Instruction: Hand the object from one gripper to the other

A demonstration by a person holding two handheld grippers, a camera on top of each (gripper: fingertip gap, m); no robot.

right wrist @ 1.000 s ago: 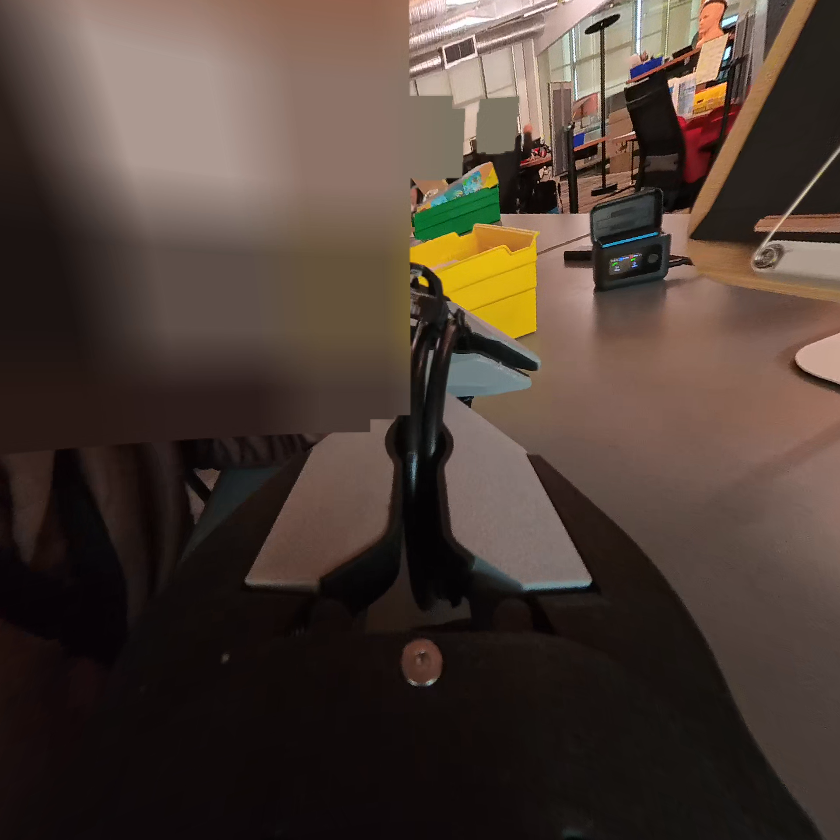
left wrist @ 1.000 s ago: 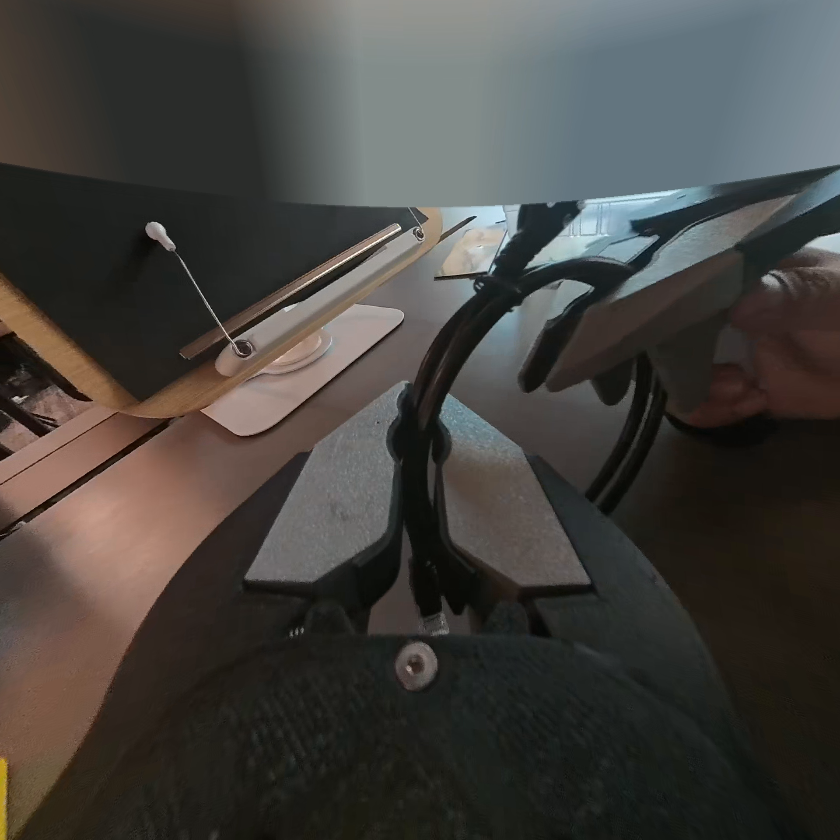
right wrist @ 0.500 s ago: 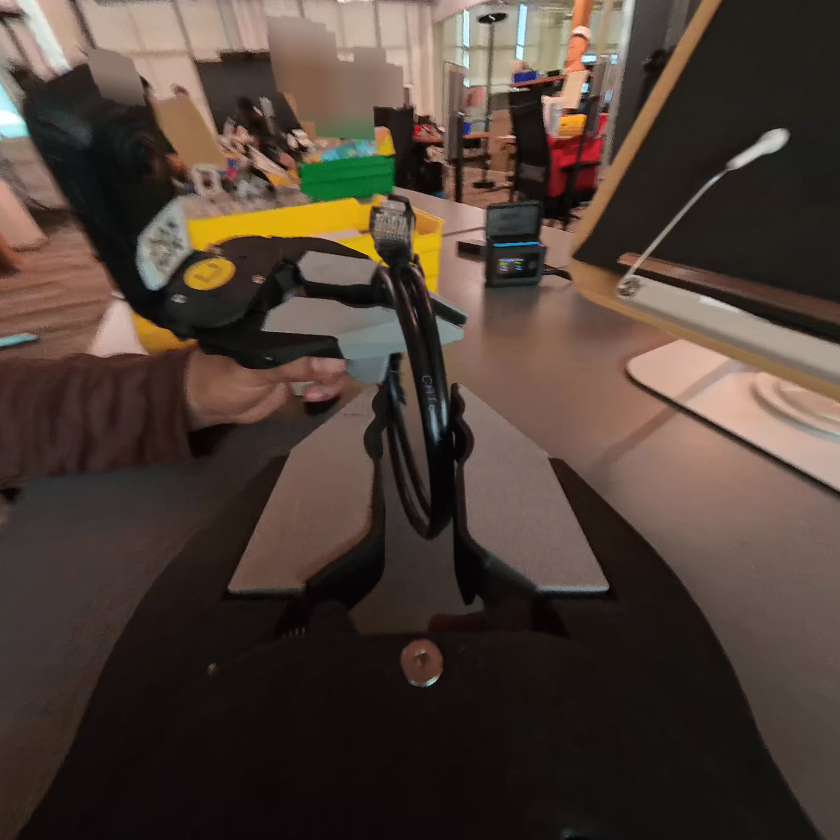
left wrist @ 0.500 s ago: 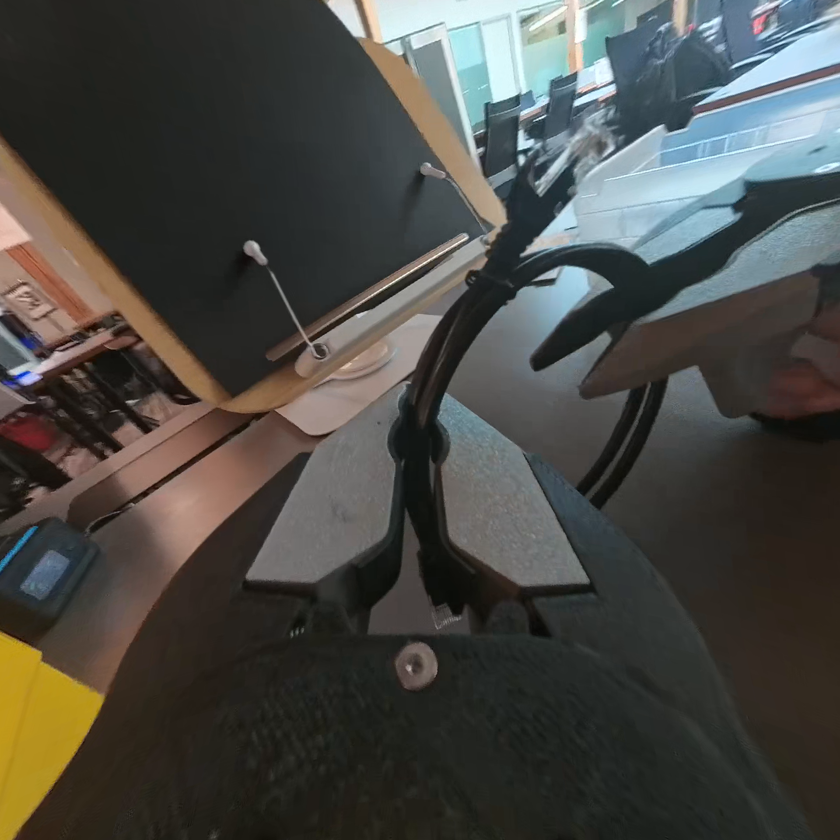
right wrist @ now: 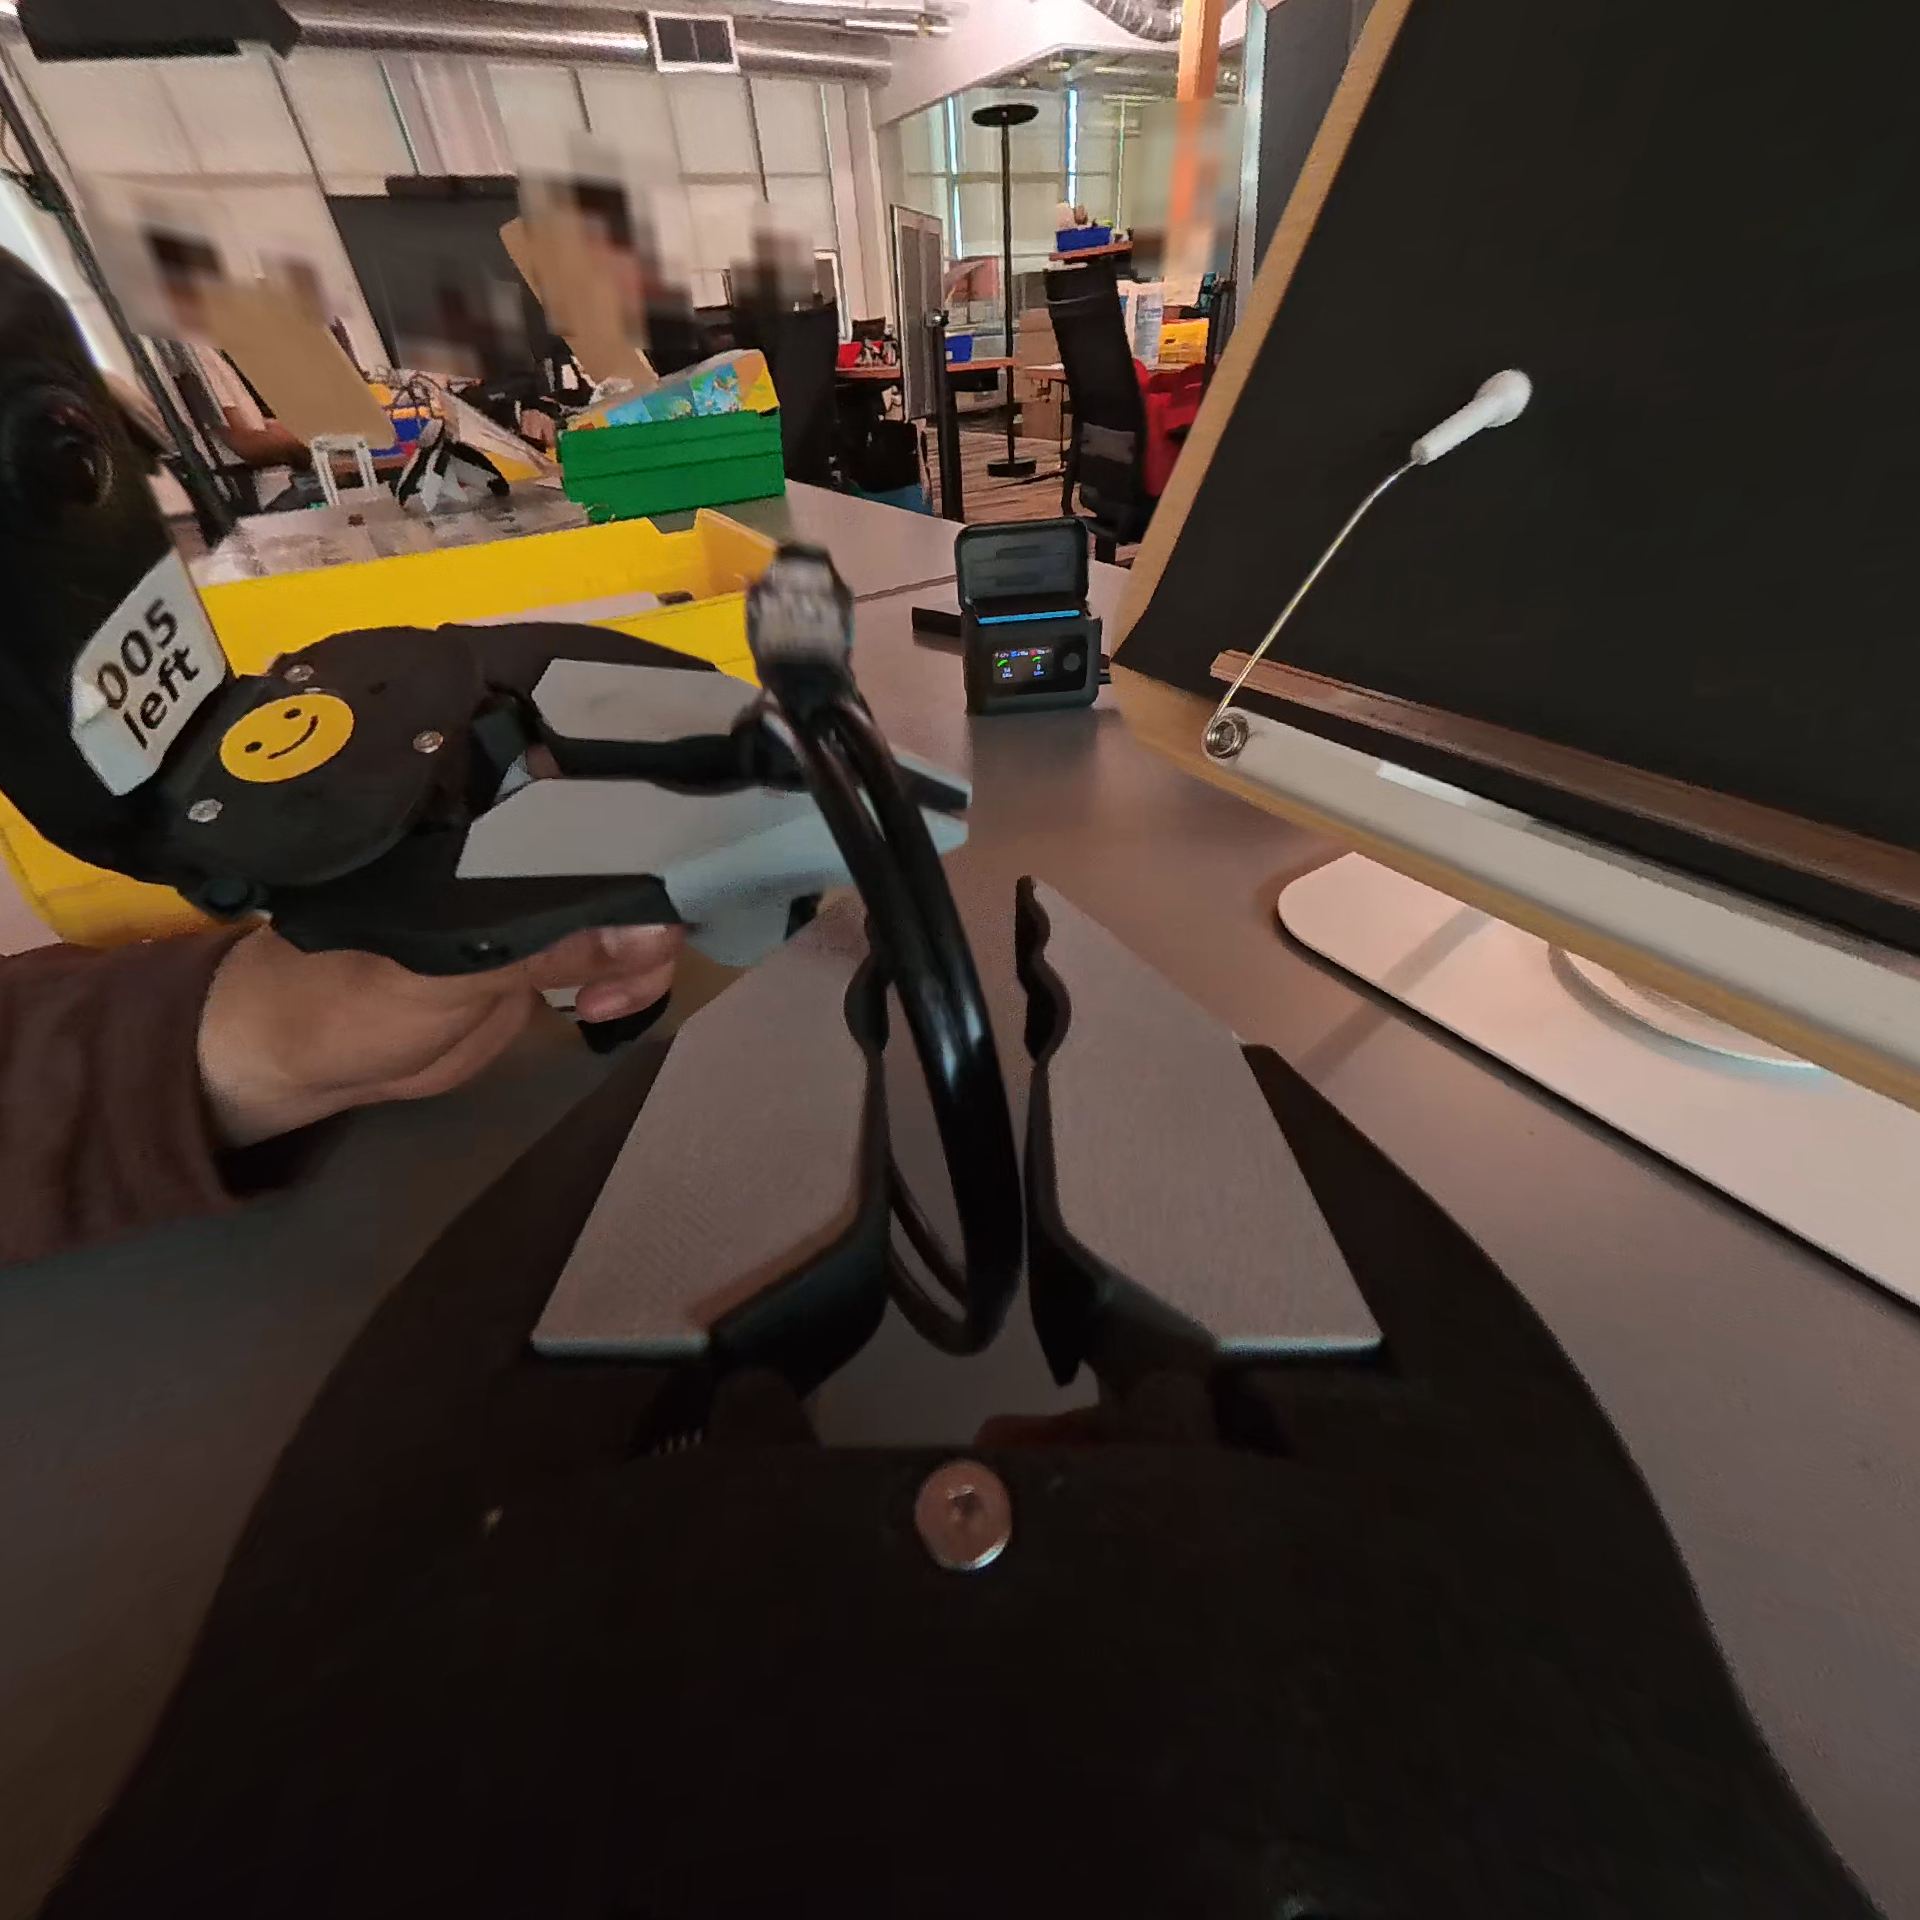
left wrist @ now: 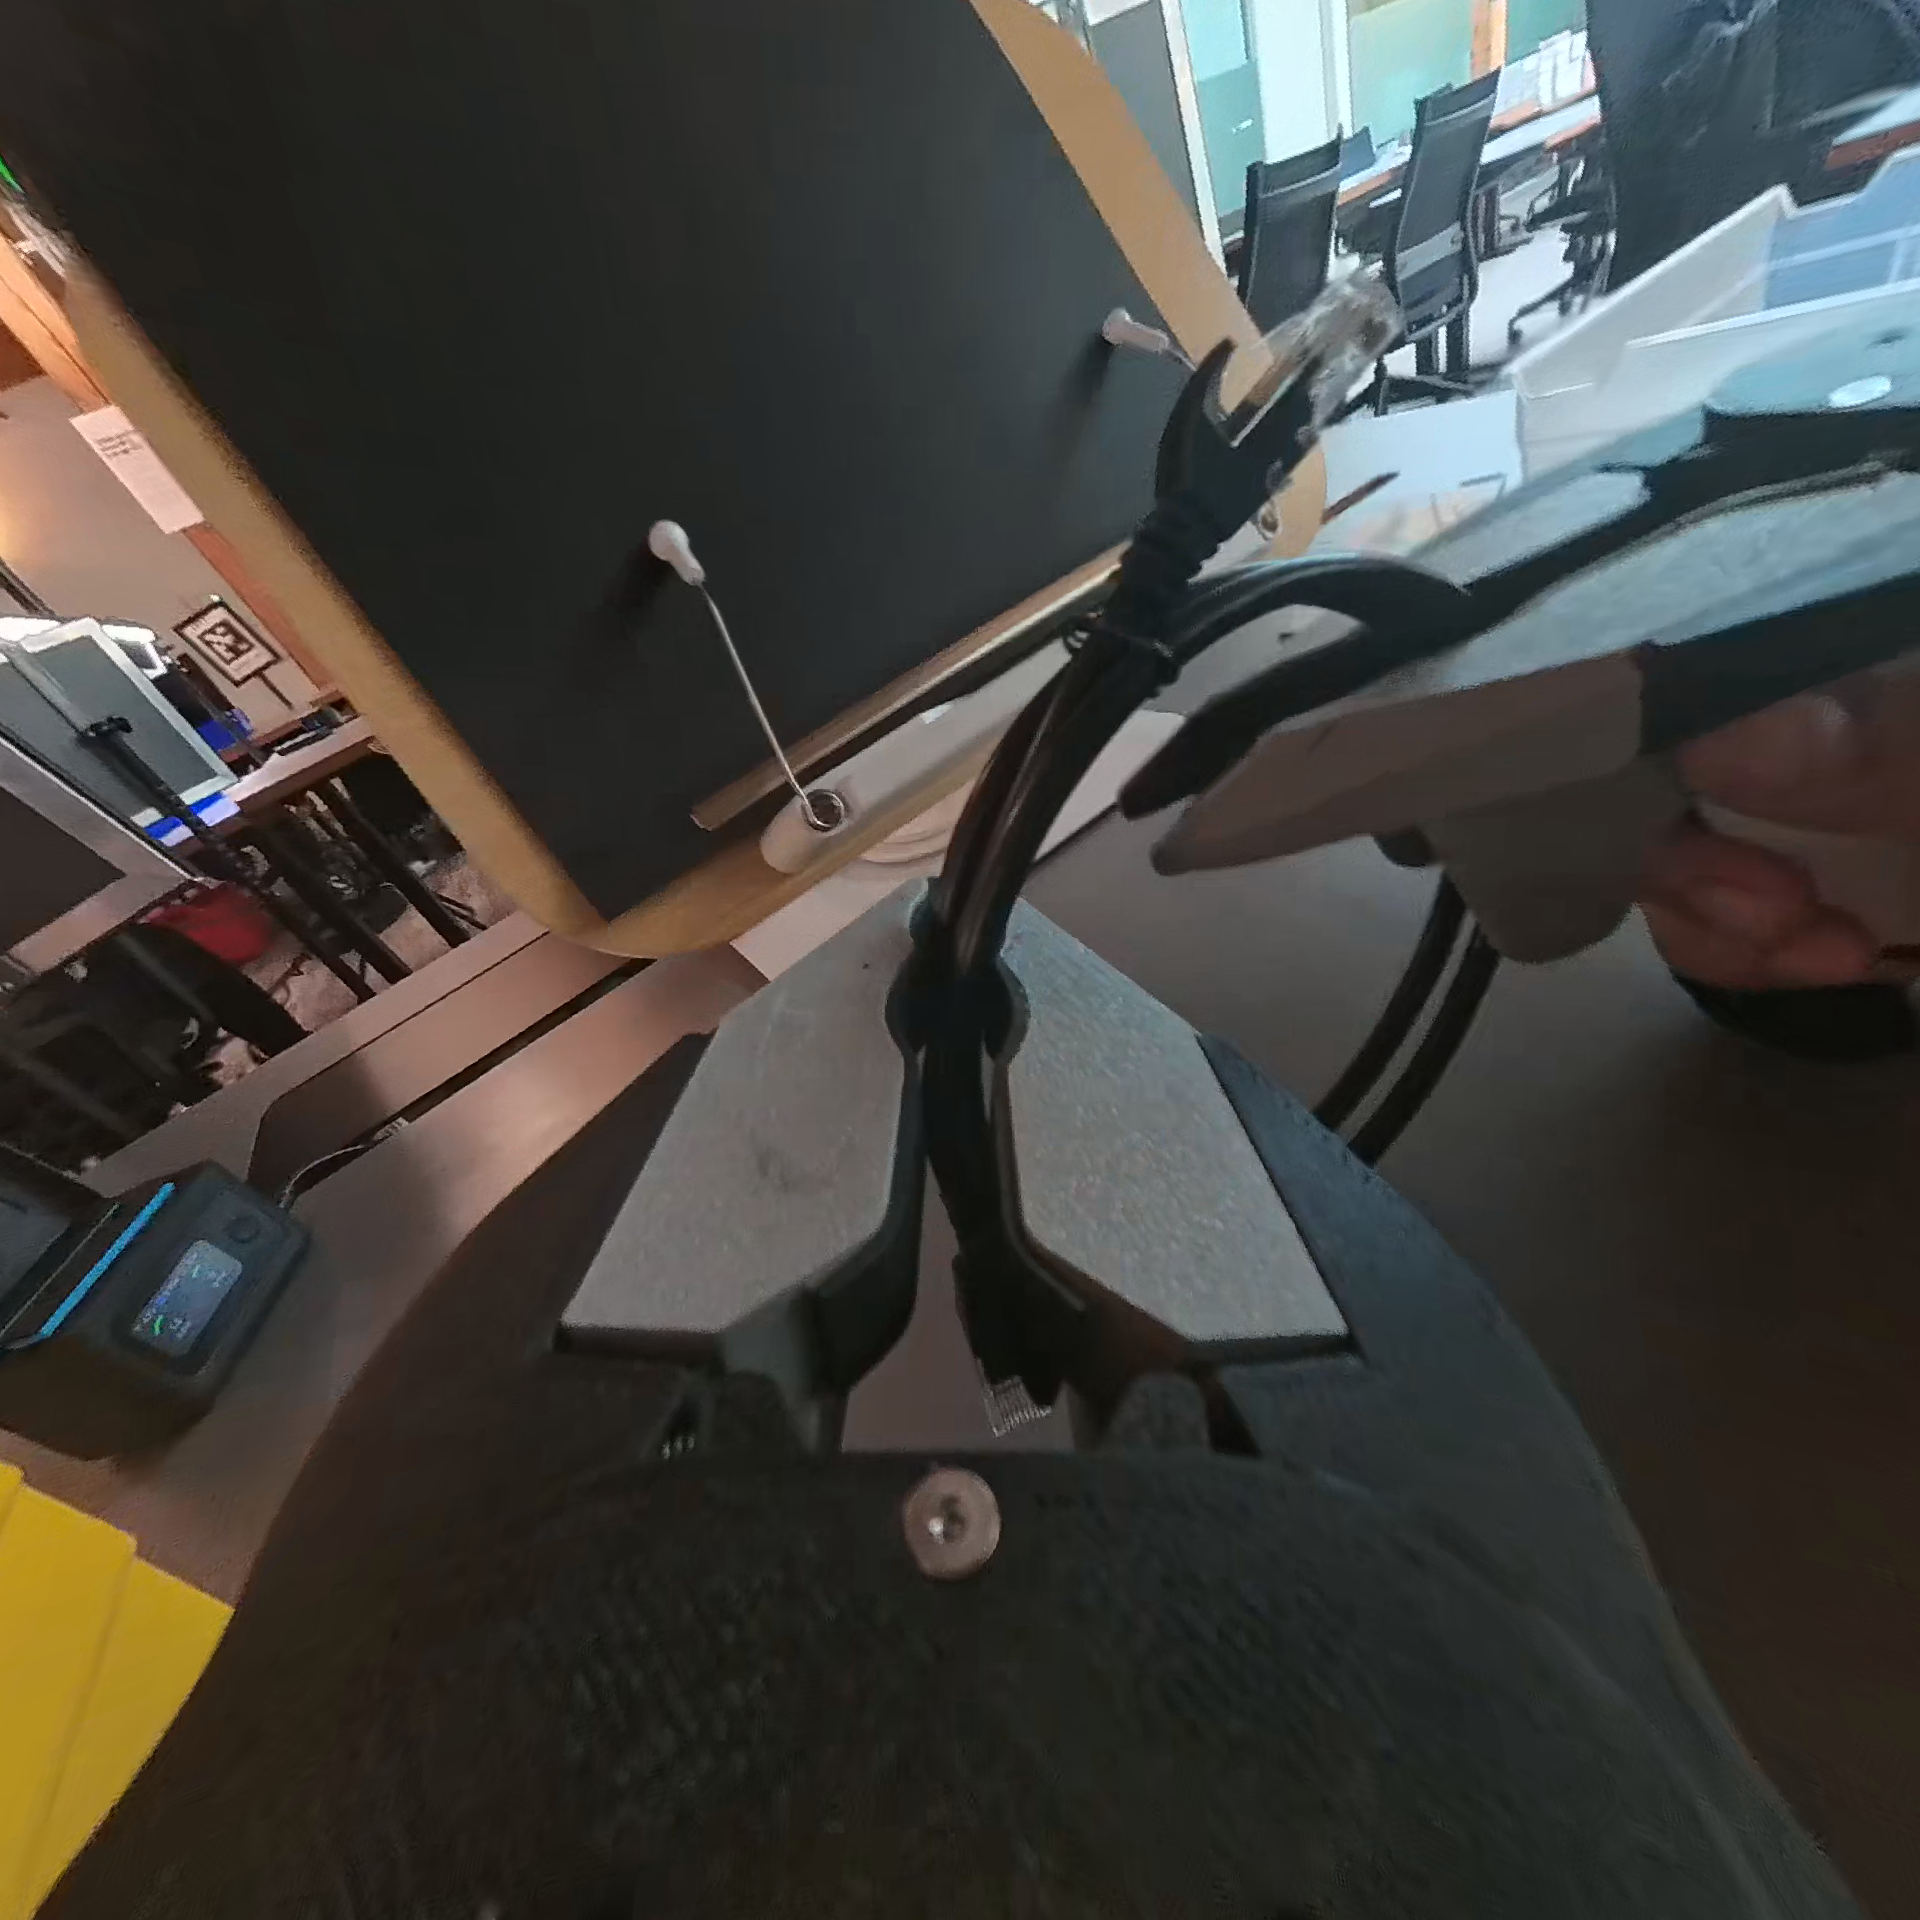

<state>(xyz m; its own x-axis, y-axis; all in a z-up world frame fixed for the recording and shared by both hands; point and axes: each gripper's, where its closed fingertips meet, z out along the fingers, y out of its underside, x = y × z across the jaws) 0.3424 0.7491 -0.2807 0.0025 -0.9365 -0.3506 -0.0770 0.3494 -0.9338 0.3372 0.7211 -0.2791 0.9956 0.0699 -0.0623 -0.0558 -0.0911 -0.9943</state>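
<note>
A coiled black network cable [left wrist: 987, 810] with a clear plug [left wrist: 1320, 343] at its top is held above the dark table. My left gripper [left wrist: 956, 997] is shut on one side of the coil. In the right wrist view the left gripper [right wrist: 831, 800] comes in from the left, shut on the cable [right wrist: 961, 1049]. My right gripper [right wrist: 951, 966] is open; the far side of the coil hangs between its parted fingers, close against the left finger. It also shows in the left wrist view [left wrist: 1174, 800], at the right around the coil.
A black board with a wooden edge [right wrist: 1558, 520] stands on a white base [right wrist: 1507, 1039] to the right. A small black device with a lit screen [right wrist: 1029, 649], a yellow bin [right wrist: 468, 592] and a green bin [right wrist: 675, 462] lie beyond the grippers. Less than 4 cm separates the two grippers' tips.
My right gripper was shut on the cable one second ago; its fingers have since parted. My left gripper has stayed shut on the cable. Both grippers have tilted upward.
</note>
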